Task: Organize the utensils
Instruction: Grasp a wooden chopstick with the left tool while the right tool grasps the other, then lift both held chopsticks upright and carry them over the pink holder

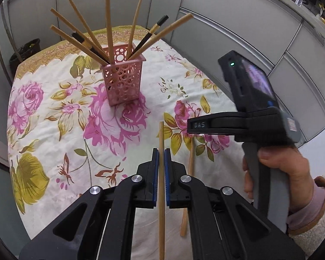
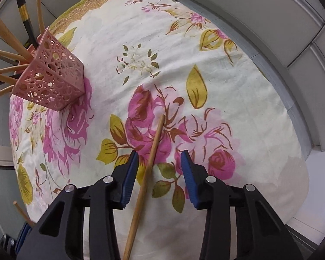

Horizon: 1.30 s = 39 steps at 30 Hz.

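Left wrist: chopstick (image 1: 161,173) between claw (image 1: 161,151) pads (seemingly pinched).

I can't see the lower end of the held chopstick (image 1: 161,173) (cut off by the frame edge), and the holder (image 1: 122,75) hides its chopsticks' tips

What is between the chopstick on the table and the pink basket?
Only bare flowered tablecloth lies between the loose chopstick and the pink basket, seen from the right wrist view.

Both wrist views look forward and down, close over the floral-clothed bench (image 1: 54,112), sharing the pink holder (image 2: 52,78).
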Each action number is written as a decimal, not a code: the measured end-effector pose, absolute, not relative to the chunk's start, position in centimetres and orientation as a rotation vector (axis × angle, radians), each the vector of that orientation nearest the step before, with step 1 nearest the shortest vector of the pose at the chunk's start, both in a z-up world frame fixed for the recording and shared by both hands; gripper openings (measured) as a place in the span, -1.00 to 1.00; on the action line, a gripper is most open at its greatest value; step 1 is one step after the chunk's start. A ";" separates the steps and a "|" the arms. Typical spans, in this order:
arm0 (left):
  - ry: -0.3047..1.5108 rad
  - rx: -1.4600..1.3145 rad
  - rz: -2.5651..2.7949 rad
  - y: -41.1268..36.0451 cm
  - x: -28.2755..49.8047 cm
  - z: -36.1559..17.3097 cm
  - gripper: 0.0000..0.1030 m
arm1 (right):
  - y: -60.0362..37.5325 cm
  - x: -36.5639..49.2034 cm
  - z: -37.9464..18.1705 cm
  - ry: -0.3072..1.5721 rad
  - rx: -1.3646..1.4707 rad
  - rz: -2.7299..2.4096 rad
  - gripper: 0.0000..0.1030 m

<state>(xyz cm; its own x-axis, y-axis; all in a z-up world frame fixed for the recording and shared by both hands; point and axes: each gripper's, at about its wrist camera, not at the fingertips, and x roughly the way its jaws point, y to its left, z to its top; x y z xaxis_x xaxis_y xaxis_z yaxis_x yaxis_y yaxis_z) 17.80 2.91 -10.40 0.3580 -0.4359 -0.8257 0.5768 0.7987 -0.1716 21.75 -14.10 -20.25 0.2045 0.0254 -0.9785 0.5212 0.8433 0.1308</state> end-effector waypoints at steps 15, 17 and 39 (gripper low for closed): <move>0.879 0.068 -0.669 5.6 16.9 -6.8 -0.92 | -14.6 17.1 -17.5 1.028 0.539 -0.329 -0.89; 0.854 0.046 -0.678 5.7 16.5 -6.3 -0.92 | -14.7 15.5 -15.9 0.959 0.540 -0.297 -0.89; 0.541 0.014 -0.645 4.0 13.1 4.2 -0.92 | -15.7 5.7 -3.4 0.571 0.493 -0.091 -0.89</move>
